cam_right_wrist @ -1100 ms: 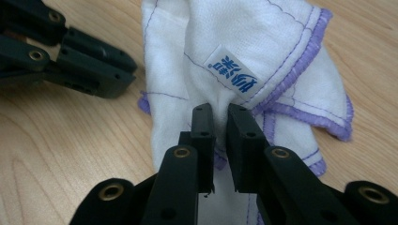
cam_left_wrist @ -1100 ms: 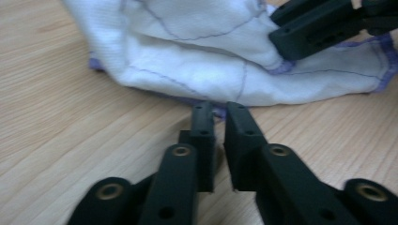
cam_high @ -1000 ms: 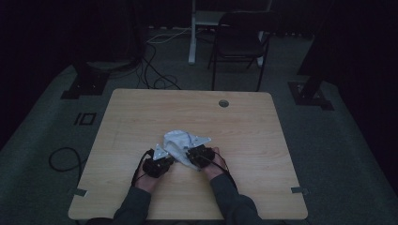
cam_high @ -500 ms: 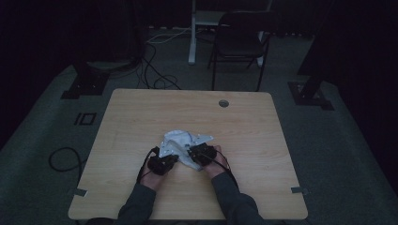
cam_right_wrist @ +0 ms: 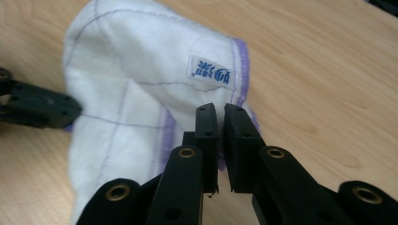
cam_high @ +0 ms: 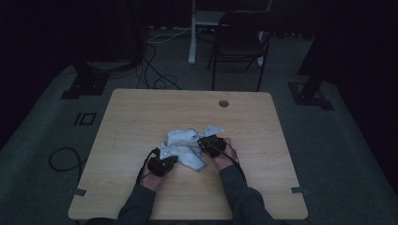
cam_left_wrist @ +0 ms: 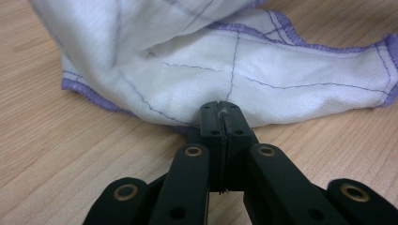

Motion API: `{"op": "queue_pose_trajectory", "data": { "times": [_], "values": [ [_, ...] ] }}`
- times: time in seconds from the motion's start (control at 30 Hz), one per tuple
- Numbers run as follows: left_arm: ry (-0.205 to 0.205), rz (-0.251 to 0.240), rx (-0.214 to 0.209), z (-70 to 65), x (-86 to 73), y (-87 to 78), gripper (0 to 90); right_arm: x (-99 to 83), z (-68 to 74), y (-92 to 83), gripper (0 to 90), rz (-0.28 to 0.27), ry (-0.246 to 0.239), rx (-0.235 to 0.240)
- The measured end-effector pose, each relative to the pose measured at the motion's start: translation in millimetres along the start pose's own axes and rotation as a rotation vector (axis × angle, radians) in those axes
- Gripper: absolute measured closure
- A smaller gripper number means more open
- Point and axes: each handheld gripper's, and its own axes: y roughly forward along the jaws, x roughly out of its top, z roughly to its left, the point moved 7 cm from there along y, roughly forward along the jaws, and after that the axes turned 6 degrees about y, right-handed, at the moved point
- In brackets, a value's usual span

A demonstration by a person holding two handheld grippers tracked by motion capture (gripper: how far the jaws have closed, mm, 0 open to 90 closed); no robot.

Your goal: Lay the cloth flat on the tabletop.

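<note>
A white cloth (cam_high: 184, 148) with purple stitched edging lies crumpled on the wooden table (cam_high: 141, 117), near the person's edge and roughly midway across, between the two grippers.

The left gripper (cam_left_wrist: 220, 108) is clenched on the cloth's near hem — its jaws meet with a pinch of white fabric caught at their tips. In the high view this left gripper (cam_high: 162, 165) sits low at the cloth's left corner, close to the tabletop.

The right gripper (cam_right_wrist: 220, 112) has just been closing its jaws; a narrow slit remains between them, with the cloth's purple edge passing behind and between the tips, though whether the pads actually press on it cannot be told. A small white label (cam_right_wrist: 210, 71) with blue characters is sewn near that edge. In the high view the right gripper (cam_high: 212, 143) sits at the cloth's right side — a fold of fabric bunched up against it.
</note>
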Motion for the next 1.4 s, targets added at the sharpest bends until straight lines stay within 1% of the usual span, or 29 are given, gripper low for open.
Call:
{"op": "queue_pose_trajectory", "data": {
  "times": [0.07,0.3,0.53,0.7,0.8,0.9,1.03,1.1,1.17,1.4],
  "values": [
    [-0.005,-0.002,0.0,-0.2,-0.6,-0.6,89.8,1.8,-5.2,-1.8,85.4,-0.003,0.006,-0.007],
    [0.005,-0.002,0.003,2.2,-5.2,-5.3,89.9,3.9,-17.1,-4.0,85.9,-0.008,0.021,-0.028],
    [-0.004,0.006,0.025,10.5,-10.1,-9.7,90.0,3.5,-29.0,-8.5,86.5,-0.009,0.034,-0.05],
    [-0.007,0.012,0.036,12.3,-12.0,-11.8,90.0,1.4,-39.8,-12.3,86.8,-0.006,0.044,-0.071],
    [0.005,0.024,0.051,14.0,-13.6,-13.9,90.0,-0.3,-48.2,-15.1,87.0,-0.003,0.053,-0.091],
    [-0.001,0.035,0.068,17.9,-15.4,-16.0,90.0,-1.3,-56.7,-18.9,87.0,-0.005,0.064,-0.106],
    [-0.019,0.047,0.085,24.4,-17.8,-18.4,90.0,-2.5,-65.7,-24.3,87.0,-0.008,0.074,-0.121],
    [-0.023,0.054,0.096,28.7,-19.4,-19.9,90.0,-4.2,-69.5,-26.3,87.1,-0.005,0.078,-0.129],
    [-0.035,0.057,0.1,32.1,-20.6,-21.1,90.0,-6.2,-73.1,-27.7,87.1,-0.002,0.079,-0.136],
    [-0.056,0.072,0.121,42.8,-24.8,-25.0,90.0,-12.2,-82.6,-34.2,87.1,0.005,0.083,-0.154]
  ]
}}
